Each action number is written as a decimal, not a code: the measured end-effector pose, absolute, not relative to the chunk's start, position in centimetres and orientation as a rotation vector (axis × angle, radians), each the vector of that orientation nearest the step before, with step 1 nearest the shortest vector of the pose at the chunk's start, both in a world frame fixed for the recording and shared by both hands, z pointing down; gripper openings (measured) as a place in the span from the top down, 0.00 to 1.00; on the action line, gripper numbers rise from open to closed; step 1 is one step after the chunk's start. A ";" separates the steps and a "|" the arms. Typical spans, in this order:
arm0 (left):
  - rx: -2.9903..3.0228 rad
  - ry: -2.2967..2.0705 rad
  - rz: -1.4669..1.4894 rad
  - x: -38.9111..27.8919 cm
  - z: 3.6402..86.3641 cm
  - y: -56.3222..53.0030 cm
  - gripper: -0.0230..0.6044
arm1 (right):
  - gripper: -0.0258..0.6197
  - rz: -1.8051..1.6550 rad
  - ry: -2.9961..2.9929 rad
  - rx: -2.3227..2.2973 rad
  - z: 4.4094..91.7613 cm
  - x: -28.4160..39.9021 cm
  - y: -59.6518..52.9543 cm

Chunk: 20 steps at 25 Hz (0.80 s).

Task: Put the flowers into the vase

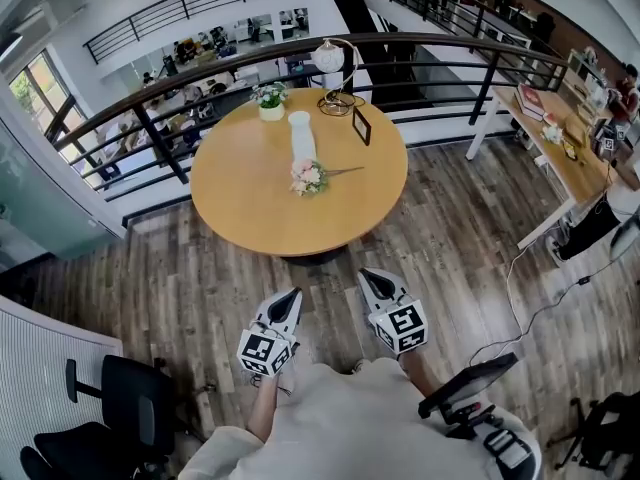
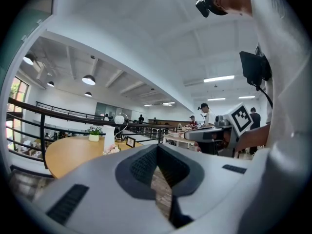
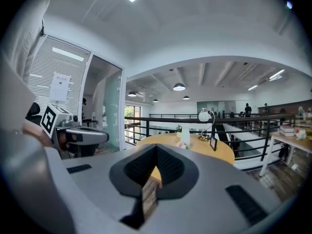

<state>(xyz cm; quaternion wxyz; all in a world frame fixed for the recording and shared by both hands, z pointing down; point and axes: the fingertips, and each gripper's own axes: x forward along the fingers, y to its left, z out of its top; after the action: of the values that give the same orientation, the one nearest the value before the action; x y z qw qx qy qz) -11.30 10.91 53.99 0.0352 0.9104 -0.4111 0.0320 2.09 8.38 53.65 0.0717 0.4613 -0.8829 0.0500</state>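
A white vase (image 1: 301, 133) stands upright near the middle of the round wooden table (image 1: 240, 198). A small bouquet of pink and white flowers (image 1: 309, 177) lies on the tabletop just in front of it, stem pointing right. My left gripper (image 1: 293, 294) and right gripper (image 1: 368, 276) are held side by side over the wooden floor, well short of the table, both shut and holding nothing. In the left gripper view the shut gripper (image 2: 157, 147) points level, with the vase (image 2: 108, 144) and flowers (image 2: 113, 149) far off at the left. From the right gripper (image 3: 156, 147) the vase (image 3: 185, 137) shows straight ahead.
On the table's far side are a potted plant (image 1: 269, 99), an arched lamp (image 1: 335, 68) and a small picture frame (image 1: 361, 125). A dark railing (image 1: 150, 118) curves behind the table. A long desk (image 1: 560, 158) stands right; a black office chair (image 1: 120, 408) at the lower left.
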 end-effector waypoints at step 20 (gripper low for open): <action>2.788 -1.254 0.107 -5.7 54.6 11.5 0.95 | 0.95 0.207 -2.706 1.351 54.4 7.0 9.1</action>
<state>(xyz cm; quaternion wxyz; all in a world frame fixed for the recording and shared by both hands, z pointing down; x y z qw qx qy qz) -5.74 11.54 54.57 0.0412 0.9106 -0.4097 0.0350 6.96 9.13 54.35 0.0552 0.4449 -0.8913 0.0683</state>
